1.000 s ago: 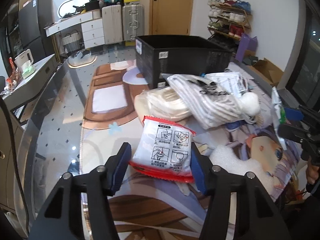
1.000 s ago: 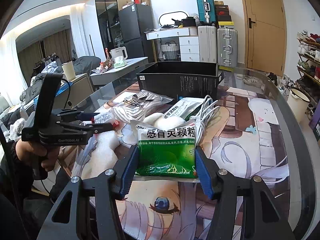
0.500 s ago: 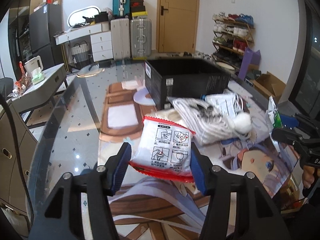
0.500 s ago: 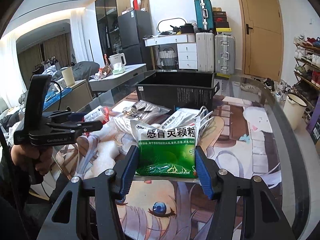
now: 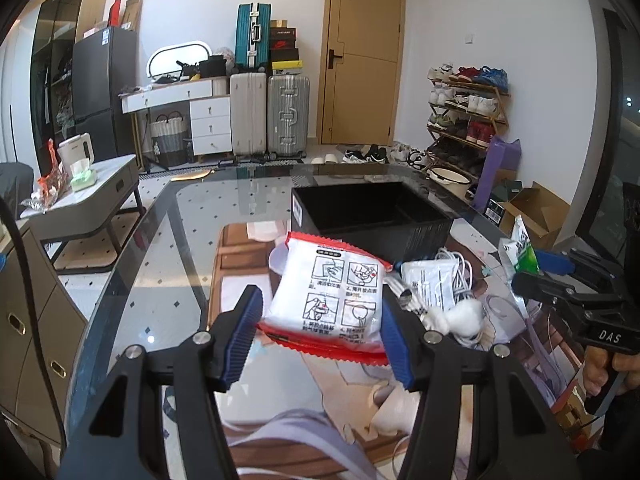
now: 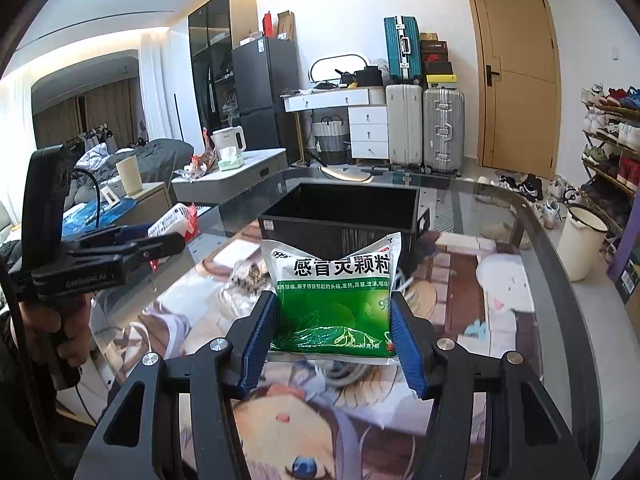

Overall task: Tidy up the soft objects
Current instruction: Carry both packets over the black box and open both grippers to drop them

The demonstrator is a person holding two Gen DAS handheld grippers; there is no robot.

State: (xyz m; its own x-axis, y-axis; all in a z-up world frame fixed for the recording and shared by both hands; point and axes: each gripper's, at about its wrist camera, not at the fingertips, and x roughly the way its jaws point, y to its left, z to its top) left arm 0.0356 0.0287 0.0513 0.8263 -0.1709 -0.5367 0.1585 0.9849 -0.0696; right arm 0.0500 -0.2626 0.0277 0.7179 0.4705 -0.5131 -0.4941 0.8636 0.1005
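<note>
From the left wrist, the left hand-held gripper (image 5: pixel 320 334) clamps a white sachet with red edges (image 5: pixel 326 300), lifted off the surface (image 5: pixel 168 280); the sachet hides part of the pile behind it, where a white cable bundle (image 5: pixel 452 276) and cotton balls (image 5: pixel 460 318) lie near the black box (image 5: pixel 372 216) at the far edge. The glass surface carries a printed anime mat (image 5: pixel 400 400); suitcases (image 5: pixel 268 112), a door and a shoe rack stand beyond. From the right wrist, the right hand-held gripper (image 6: pixel 334 328) grips a green medicine pouch (image 6: pixel 334 292) in the air before the box (image 6: pixel 340 216). The pouch covers most of the cables; a blurred bag (image 6: pixel 248 276) left of it is hard to identify.
</note>
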